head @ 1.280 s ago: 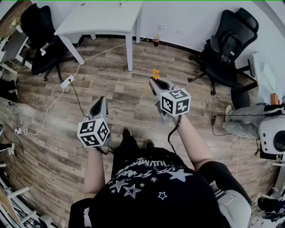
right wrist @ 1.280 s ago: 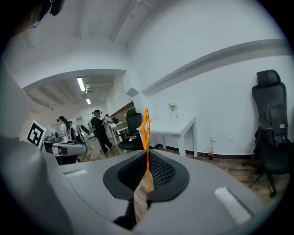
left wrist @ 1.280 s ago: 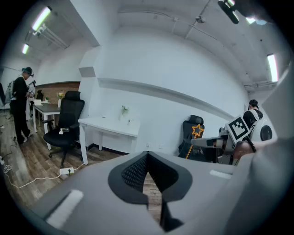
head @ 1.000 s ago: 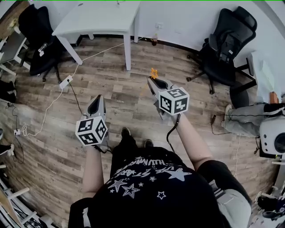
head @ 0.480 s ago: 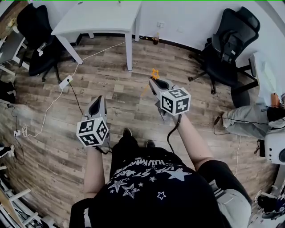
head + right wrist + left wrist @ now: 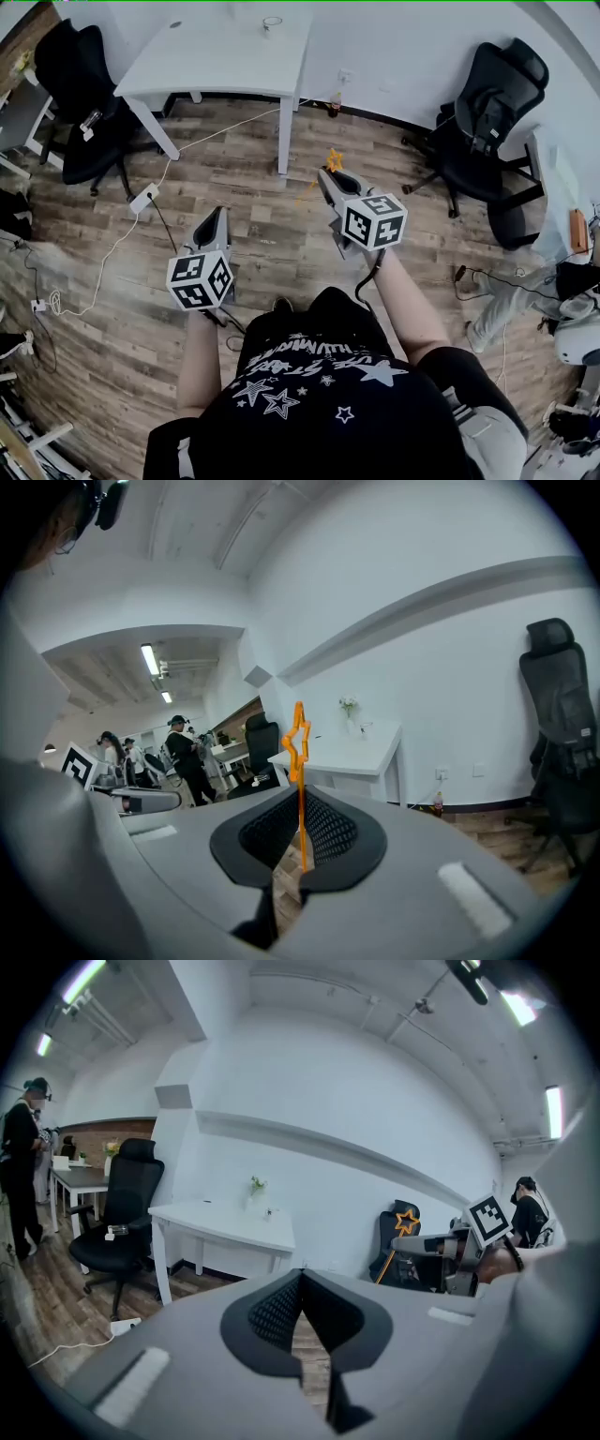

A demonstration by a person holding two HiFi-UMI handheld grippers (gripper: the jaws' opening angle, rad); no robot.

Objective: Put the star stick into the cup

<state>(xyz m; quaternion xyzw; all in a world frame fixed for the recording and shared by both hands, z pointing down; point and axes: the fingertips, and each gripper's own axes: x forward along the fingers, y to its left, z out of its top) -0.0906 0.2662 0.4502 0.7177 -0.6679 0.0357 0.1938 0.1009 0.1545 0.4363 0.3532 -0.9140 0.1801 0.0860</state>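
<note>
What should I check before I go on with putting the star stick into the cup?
1. Star stick gripped: ok. The right gripper is shut on its shaft, star upright above the jaws.
2. Left gripper free: ok. It is shut with nothing in it.
3. Cup found: ok. It stands on the white table, near the far edge.
4. Cup within reach: not ok. The table is some way ahead across the floor.
5. Cup upright and empty: cannot tell, too small.
</note>
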